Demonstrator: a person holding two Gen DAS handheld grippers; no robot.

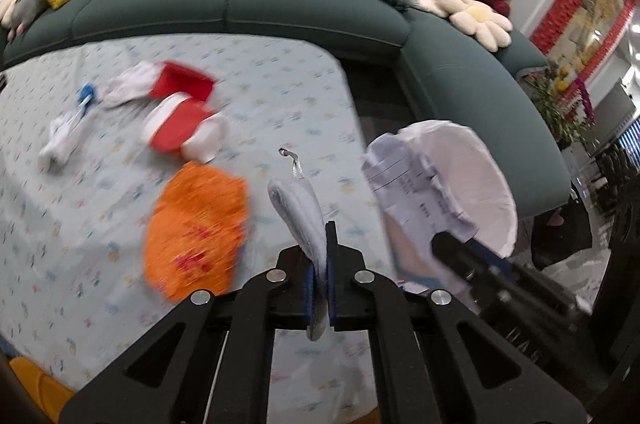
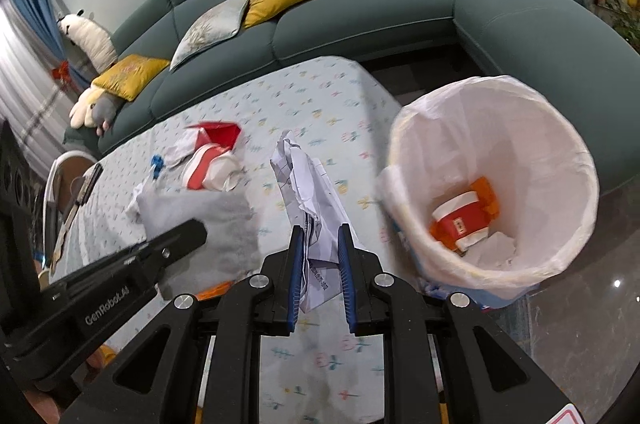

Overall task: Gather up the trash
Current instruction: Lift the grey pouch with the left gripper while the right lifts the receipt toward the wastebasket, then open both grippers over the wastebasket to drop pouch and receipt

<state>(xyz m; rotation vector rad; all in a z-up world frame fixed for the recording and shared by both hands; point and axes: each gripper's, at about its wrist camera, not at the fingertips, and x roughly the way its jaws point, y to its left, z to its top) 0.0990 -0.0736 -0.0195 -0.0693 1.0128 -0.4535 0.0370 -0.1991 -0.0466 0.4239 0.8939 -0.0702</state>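
My left gripper is shut on a pale grey face mask held edge-on above the flowered table. In the right wrist view the same mask hangs flat from the left gripper. My right gripper is shut on a crumpled printed paper, just left of the white-lined bin. A red-and-white cup and orange wrapper lie inside the bin. The left wrist view shows the paper in front of the bin.
An orange wrapper, red-and-white cartons, white tissues and a small blue item lie on the table. A teal sofa with cushions curves behind it. The bin stands off the table's right edge on a dark floor.
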